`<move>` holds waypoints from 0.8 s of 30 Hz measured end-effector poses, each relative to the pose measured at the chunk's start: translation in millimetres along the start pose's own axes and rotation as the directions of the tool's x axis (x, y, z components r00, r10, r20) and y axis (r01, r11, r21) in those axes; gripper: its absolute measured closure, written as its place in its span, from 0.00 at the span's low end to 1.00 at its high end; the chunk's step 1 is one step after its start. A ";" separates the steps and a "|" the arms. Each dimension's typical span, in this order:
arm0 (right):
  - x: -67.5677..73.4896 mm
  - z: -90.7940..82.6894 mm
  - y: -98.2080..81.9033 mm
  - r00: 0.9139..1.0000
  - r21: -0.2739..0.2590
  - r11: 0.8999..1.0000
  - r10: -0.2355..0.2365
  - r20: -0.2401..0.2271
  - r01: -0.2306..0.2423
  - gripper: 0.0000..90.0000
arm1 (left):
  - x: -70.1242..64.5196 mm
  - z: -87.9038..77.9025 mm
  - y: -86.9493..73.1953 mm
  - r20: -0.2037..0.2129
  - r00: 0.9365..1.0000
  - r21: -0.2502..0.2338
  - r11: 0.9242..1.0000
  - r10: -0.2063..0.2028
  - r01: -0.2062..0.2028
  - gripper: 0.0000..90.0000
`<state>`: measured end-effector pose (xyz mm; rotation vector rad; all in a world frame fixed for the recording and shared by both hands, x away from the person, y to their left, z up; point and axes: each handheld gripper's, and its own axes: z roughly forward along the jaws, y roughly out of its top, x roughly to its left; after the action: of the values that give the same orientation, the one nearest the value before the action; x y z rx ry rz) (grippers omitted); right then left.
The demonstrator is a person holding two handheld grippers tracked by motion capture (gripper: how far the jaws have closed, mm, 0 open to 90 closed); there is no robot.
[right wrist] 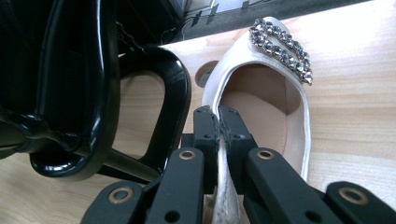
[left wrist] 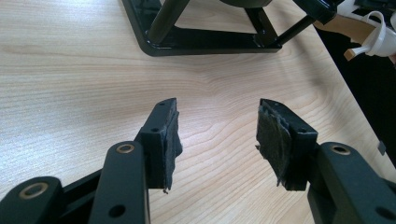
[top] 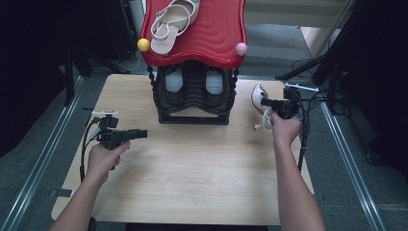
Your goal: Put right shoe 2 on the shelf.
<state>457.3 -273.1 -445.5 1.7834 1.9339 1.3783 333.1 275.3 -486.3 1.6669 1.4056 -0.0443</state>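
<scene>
On the red top shelf (top: pixel 211 33) of the black shoe rack (top: pixel 192 96), one pale strappy sandal (top: pixel 171 21) is laid at the left; its toe end is cut off by the frame edge. On the lower shelf, two light insoles of a dark pair (top: pixel 195 81) can be made out, the rest lost in shadow. Just right of the rack, a white shoe (right wrist: pixel 261 93) with a jewelled buckle is gripped by its side wall in the right gripper (right wrist: pixel 219 122), jaws pinched narrow on it; its heel is hidden. Left of the rack, the left gripper (left wrist: pixel 217 135) is held over the table (top: pixel 192 168), jaws wide and empty.
</scene>
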 end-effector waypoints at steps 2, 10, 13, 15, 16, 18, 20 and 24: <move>1.6 -3.1 3.4 1.000 -0.007 1.000 0.004 -0.006 -0.004 0.98 | 0.3 0.0 0.0 0.000 1.000 0.002 1.000 -0.001 0.001 0.55; 8.8 -15.3 19.5 0.999 -0.003 1.000 0.013 -0.029 -0.013 0.98 | 1.9 0.1 0.4 -0.010 1.000 0.006 1.000 0.009 -0.009 0.54; 12.3 -18.7 28.3 1.000 0.008 1.000 0.017 -0.024 -0.017 0.98 | 2.2 -0.2 0.8 -0.012 1.000 0.005 1.000 0.012 -0.012 0.54; 16.9 -21.8 34.4 1.000 0.007 1.000 0.004 -0.026 -0.004 0.98 | 2.8 -0.1 0.9 -0.013 1.000 0.006 1.000 0.013 -0.013 0.54; 19.5 -23.8 37.5 1.000 0.005 1.000 0.003 -0.031 -0.003 0.98 | 2.8 -0.1 0.9 -0.014 1.000 0.006 1.000 0.012 -0.012 0.54; 24.5 -27.9 43.6 0.999 -0.001 1.000 0.001 -0.046 -0.001 0.98 | 2.7 -0.5 0.8 -0.015 1.000 0.007 1.000 0.014 -0.014 0.54; 29.8 -31.6 49.4 0.998 -0.003 1.000 -0.010 -0.055 0.009 0.98 | 2.2 -0.8 0.6 -0.017 1.000 0.008 1.000 0.014 -0.014 0.54; 39.4 -38.3 59.9 0.997 -0.004 1.000 -0.019 -0.070 0.019 0.98 | 2.0 -1.1 0.6 -0.013 1.000 0.006 1.000 0.012 -0.012 0.54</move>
<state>463.0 -267.1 -364.7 1.7326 1.9768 1.4558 333.7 277.6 -486.4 1.6832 1.4059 -0.0307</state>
